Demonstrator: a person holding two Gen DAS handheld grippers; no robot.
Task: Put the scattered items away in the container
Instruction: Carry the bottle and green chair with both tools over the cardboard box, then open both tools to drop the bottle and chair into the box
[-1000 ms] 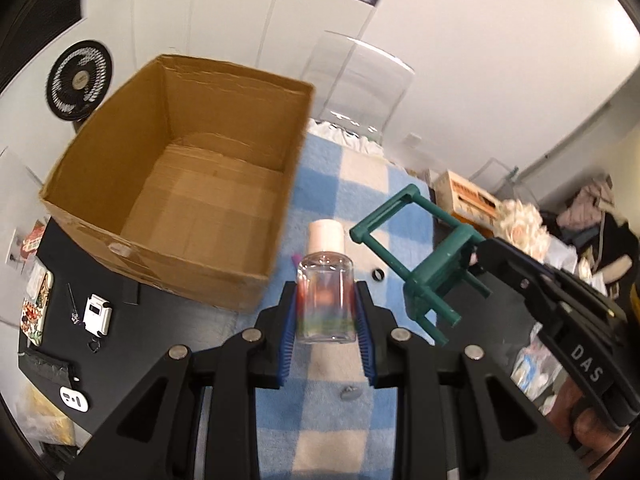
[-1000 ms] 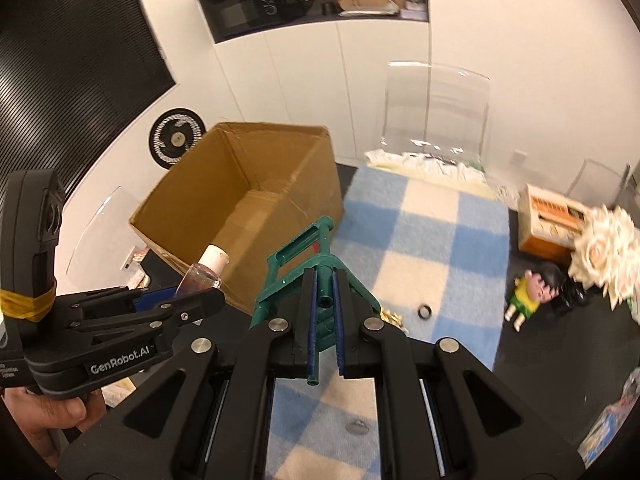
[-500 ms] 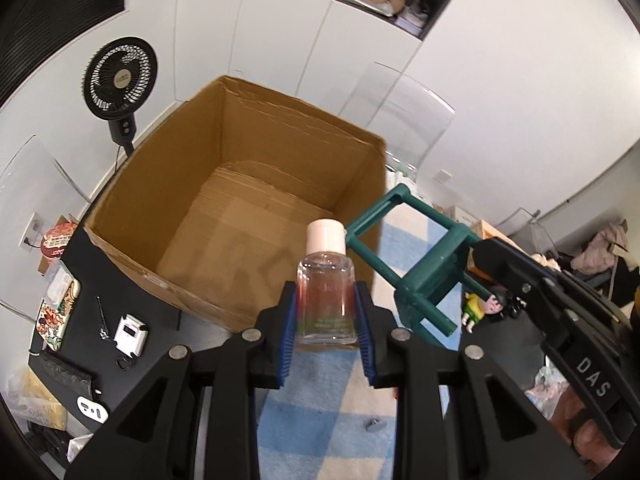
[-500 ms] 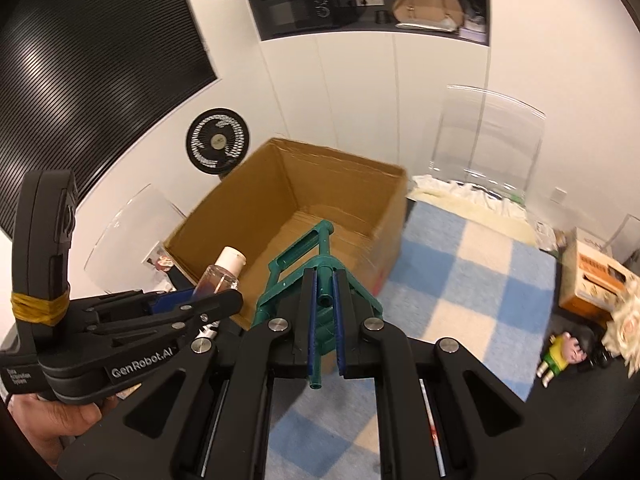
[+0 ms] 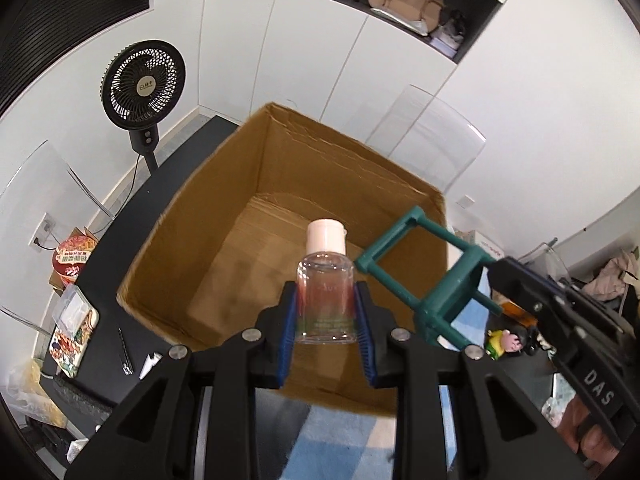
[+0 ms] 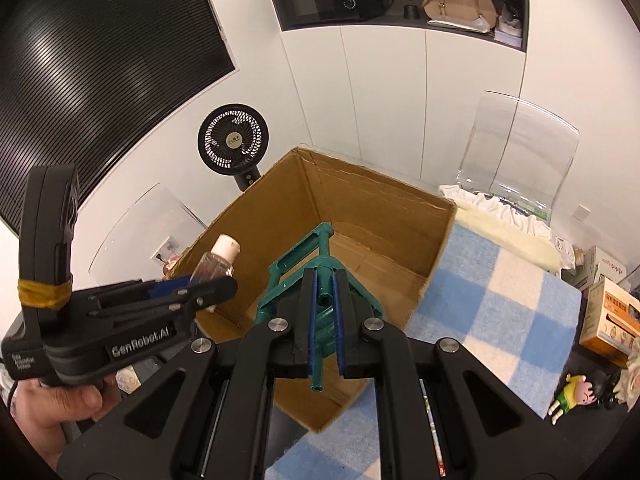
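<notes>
An open brown cardboard box [image 5: 224, 216] stands on the table; its inside looks bare, and it also shows in the right wrist view [image 6: 436, 240]. My left gripper [image 5: 326, 312] is shut on a clear bottle [image 5: 326, 300] with a white cap and holds it above the box's near edge. The bottle also shows in the right wrist view [image 6: 214, 262]. My right gripper [image 6: 323, 312] is shut on a green toy stool [image 6: 304, 256] by one leg and holds it over the box's near wall. The stool also shows in the left wrist view [image 5: 436, 276].
A blue-and-white checked cloth [image 6: 500, 292] lies right of the box. A small doll [image 6: 572, 394] and an orange carton [image 6: 610, 324] sit at the right. A black fan [image 5: 142, 84] stands behind the box. Small items lie on the black table [image 5: 80, 328] at the left.
Both grippers have moved forward and up with their loads, from over the checked cloth to above the box's near edge. The box now fills the middle of both views.
</notes>
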